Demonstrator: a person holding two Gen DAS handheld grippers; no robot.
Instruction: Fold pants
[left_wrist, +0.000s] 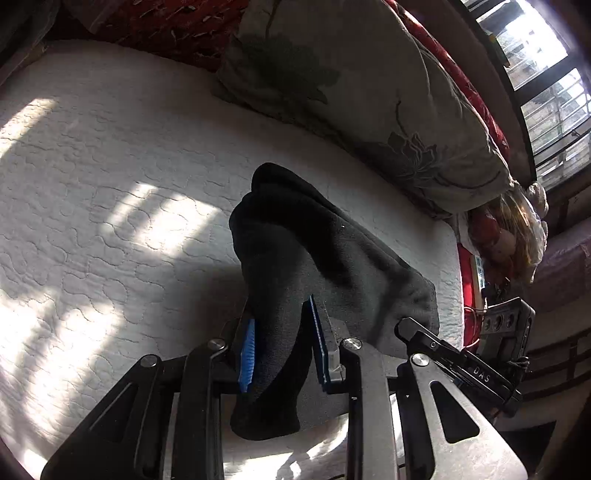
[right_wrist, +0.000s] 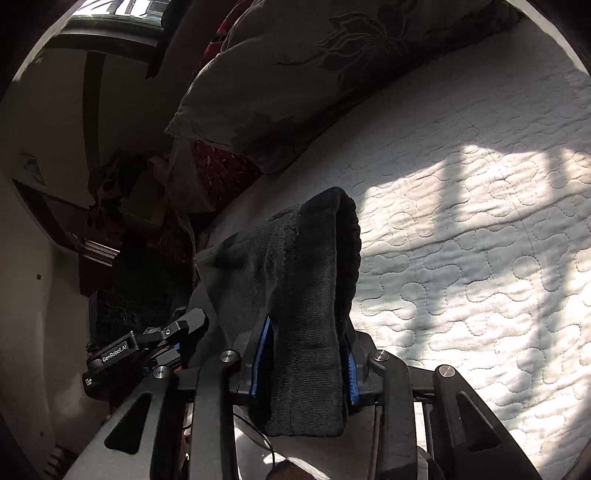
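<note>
one quilted white mattress (left_wrist: 110, 177), sunlit, floral pillow (left_wrist: 354, 81)

One pants (left_wrist: 332, 251), two grippers (left_wrist: 282, 350) (right_wrist: 306, 354)

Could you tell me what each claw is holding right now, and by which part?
Both hold the dark pants: the left claw and the right claw each clamp a bunched cloth end.

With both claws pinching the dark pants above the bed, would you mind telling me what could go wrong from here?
1. The left claw grips a thick bunch of the pants, so a layer might slip free during the fold.
2. The right claw also holds a bulky fold, so the edges may land uneven.
3. The pillow lies near the pants on the white quilt; a wide swing might drag cloth onto it.
</note>
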